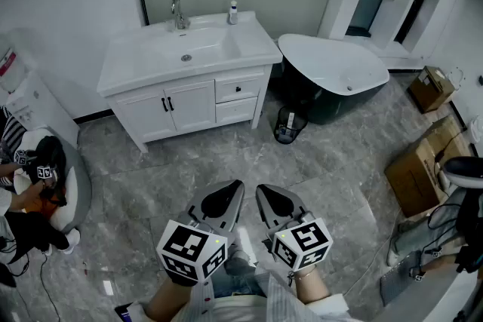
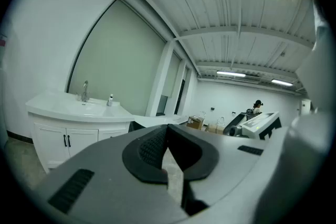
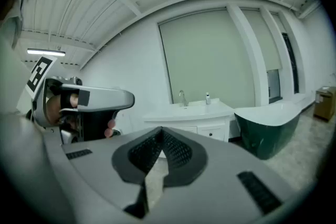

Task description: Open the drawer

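A white vanity point(image 1: 143, 113) with a sink stands against the far wall, well ahead of both grippers. Right of its two doors are two stacked drawers, the upper drawer point(image 1: 238, 89) with a dark knob and the lower drawer point(image 1: 236, 111); both are closed. My left gripper point(image 1: 237, 185) and right gripper point(image 1: 260, 190) hang side by side over the grey floor, far from the vanity. Each is shut with nothing between its pads. The left gripper view shows the vanity point(image 2: 52, 136) at left past the left gripper point(image 2: 167, 126). The right gripper view shows the vanity point(image 3: 191, 122) beyond the right gripper point(image 3: 160, 130).
A dark green bathtub point(image 1: 336, 79) stands right of the vanity, with a small black bin point(image 1: 287, 124) between them. Cardboard boxes point(image 1: 415, 176) and cables lie at the right. A person point(image 1: 30, 192) sits at the left by a white seat.
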Demonstrator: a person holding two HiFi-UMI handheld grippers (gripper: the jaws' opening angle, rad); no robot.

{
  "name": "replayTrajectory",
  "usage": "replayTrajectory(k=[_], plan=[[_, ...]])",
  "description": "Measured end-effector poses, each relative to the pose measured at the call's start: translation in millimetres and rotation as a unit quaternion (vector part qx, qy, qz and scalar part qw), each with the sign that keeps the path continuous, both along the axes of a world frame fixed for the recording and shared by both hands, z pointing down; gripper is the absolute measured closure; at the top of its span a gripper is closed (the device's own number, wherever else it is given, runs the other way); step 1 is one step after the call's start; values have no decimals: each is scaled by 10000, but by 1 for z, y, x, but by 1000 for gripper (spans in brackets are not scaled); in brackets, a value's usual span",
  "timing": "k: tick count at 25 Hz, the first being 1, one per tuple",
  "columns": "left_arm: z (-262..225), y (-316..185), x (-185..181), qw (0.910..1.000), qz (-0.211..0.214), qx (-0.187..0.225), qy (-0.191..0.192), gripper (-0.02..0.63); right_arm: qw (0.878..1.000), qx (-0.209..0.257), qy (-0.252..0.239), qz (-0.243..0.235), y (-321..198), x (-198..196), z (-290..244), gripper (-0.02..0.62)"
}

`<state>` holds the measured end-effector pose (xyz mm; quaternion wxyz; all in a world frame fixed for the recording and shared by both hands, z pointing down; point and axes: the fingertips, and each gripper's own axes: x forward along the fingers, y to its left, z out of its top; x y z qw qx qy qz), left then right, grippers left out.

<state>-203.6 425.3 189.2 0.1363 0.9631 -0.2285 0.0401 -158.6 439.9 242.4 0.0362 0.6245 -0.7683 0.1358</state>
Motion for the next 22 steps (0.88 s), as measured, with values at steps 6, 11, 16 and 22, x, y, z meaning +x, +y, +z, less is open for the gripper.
replayTrajectory(k=[6, 11, 16, 22], plan=[[8, 18, 12, 10000, -12, 58, -38, 591, 9999, 99, -19, 17, 18, 11, 3, 586], [9, 19, 19, 9999, -19, 87, -141, 591, 9998, 117, -130, 131, 24, 23, 6, 586], [11, 4, 19, 9998, -126, 20, -169, 591, 9997, 35, -184, 134, 16, 27, 11, 586], [23, -28, 29, 9997, -94, -46, -211, 591, 9996, -98, -213, 156, -13, 35, 24, 586]])
